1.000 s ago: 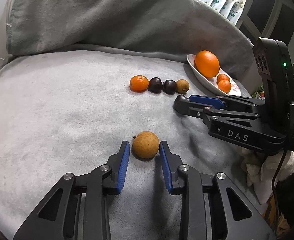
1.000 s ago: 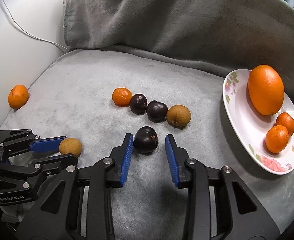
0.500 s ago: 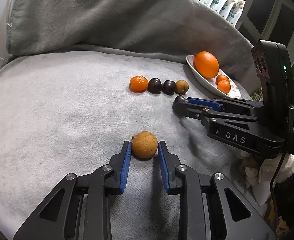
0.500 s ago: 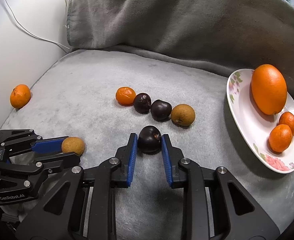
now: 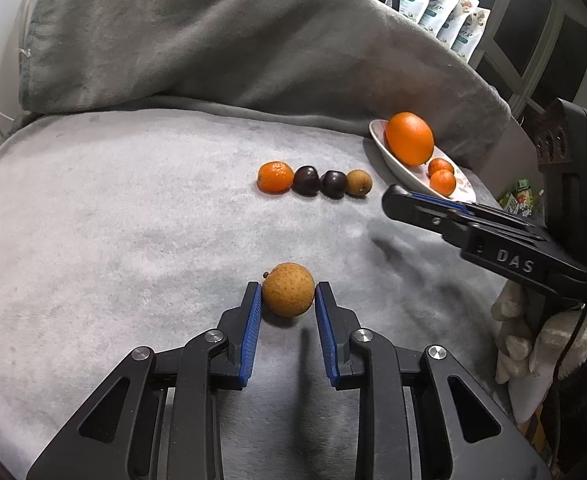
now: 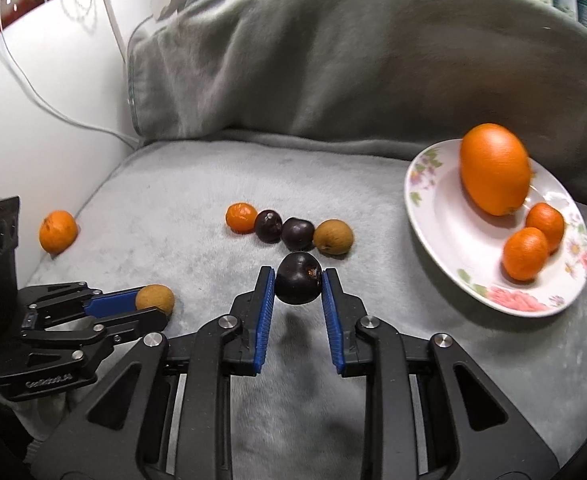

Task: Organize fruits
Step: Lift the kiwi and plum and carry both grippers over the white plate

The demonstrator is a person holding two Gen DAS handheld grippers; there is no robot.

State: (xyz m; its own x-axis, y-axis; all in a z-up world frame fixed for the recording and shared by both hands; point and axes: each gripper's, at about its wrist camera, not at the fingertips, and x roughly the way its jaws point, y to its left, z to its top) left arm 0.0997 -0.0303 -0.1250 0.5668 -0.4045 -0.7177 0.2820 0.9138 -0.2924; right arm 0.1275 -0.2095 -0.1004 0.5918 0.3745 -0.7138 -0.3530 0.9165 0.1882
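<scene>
My left gripper [image 5: 288,300] is shut on a brown longan [image 5: 288,289], just above the grey blanket [image 5: 113,220]. My right gripper [image 6: 298,284] is shut on a dark plum [image 6: 298,283] and holds it lifted above the blanket. Beyond lies a row of fruit: a small tangerine [image 6: 240,217], two dark plums [image 6: 268,226] [image 6: 297,233] and a brown longan [image 6: 333,237]. The row also shows in the left wrist view [image 5: 317,182]. A loose tangerine [image 6: 58,231] lies at the far left.
A floral white plate [image 6: 445,236] at the right holds a big orange [image 6: 494,168] and two small tangerines [image 6: 525,253]. A raised blanket fold [image 6: 333,60] backs the surface. A white wall with cables [image 6: 33,92] is left. Snack packets [image 5: 441,4] stand behind.
Both grippers closed on their fruit. The right gripper then lifted the dark plum off the blanket and tilted up; the left gripper raised the longan slightly.
</scene>
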